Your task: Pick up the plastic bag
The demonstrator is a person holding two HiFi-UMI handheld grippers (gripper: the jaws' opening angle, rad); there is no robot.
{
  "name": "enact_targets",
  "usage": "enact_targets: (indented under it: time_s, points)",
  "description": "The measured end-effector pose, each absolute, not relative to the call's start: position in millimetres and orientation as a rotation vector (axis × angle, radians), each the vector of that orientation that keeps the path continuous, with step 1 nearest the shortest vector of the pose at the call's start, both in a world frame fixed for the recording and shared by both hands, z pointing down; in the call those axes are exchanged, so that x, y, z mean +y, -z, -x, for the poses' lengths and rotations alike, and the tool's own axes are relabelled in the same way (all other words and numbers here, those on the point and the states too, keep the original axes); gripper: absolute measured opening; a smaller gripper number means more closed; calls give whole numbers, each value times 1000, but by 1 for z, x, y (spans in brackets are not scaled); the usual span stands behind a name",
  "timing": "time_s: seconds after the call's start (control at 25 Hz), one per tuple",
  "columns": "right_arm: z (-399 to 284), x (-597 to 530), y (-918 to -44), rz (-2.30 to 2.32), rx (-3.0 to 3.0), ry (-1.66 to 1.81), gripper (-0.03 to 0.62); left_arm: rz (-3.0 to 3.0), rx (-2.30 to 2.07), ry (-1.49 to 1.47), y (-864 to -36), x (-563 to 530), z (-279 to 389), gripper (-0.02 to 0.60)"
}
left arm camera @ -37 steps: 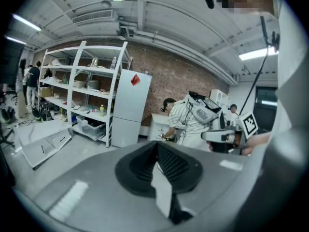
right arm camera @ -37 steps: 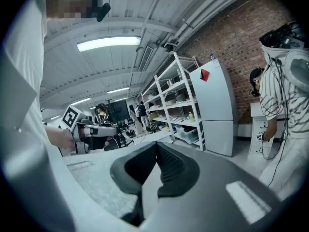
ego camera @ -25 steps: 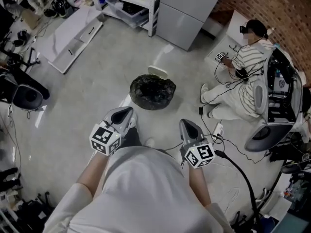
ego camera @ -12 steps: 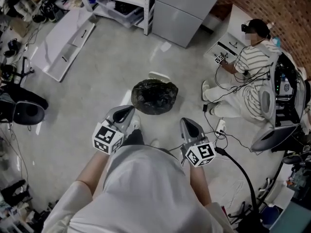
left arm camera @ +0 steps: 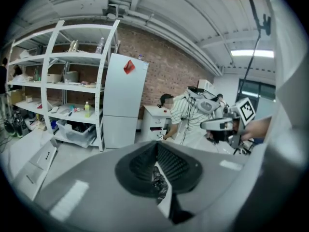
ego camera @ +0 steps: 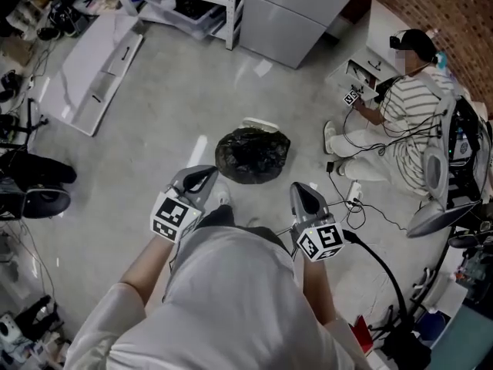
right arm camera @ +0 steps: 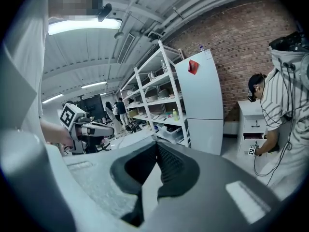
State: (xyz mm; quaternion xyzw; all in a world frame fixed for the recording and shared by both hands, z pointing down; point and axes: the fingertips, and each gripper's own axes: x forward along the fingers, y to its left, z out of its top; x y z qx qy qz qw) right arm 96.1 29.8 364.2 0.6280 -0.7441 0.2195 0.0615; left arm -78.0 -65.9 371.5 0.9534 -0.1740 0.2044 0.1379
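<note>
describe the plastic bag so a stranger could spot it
Start at the tall grey cabinet by the brick wall and come forward across the concrete floor. The plastic bag sits there, left of the seated person in stripes: a crumpled, shiny black lump.

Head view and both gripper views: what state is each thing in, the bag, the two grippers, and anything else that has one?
plastic bag: rumpled, lying on the floor, untouched, ahead of both grippers.
left gripper: fingers shut, nothing between them.
right gripper: fingers shut, nothing between them.
grey cabinet: doors shut.
white panel: lying flat on the floor.
person: seated on the floor.
</note>
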Motion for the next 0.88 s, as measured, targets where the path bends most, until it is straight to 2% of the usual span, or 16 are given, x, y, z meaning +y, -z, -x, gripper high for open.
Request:
enact_targets:
  time_s: [0.36,0.88]
  points:
    - [-81,-5,-374,-1915,-2201,-677,2,-2736,-425,-636,-390,-92,90,5]
    - [-118,-4,-396,-1883,-2171,-724,2,-2685,-485,-657,-412,-101,63,5]
